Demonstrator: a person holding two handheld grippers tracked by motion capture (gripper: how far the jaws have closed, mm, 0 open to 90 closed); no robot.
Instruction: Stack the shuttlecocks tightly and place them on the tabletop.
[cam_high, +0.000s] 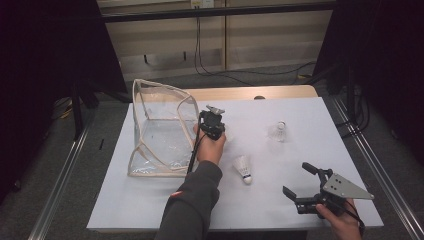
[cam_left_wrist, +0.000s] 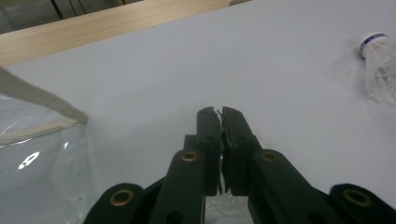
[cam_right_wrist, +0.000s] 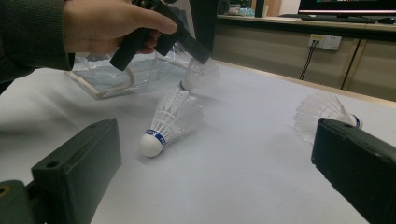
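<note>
The left gripper pinches a shuttlecock by its feathers beside the clear bag near the table's left edge; next it likely goes in the bag; the right gripper waits wide open.

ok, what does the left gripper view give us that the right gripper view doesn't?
Left gripper view: left gripper shut on the held shuttlecock, close up; wooden table edge. Right gripper view: the hand carrying it, that shuttlecock hanging whole, second shuttlecock lying mid-table, right gripper open. Both: clear bag, far shuttlecock, white table.
</note>
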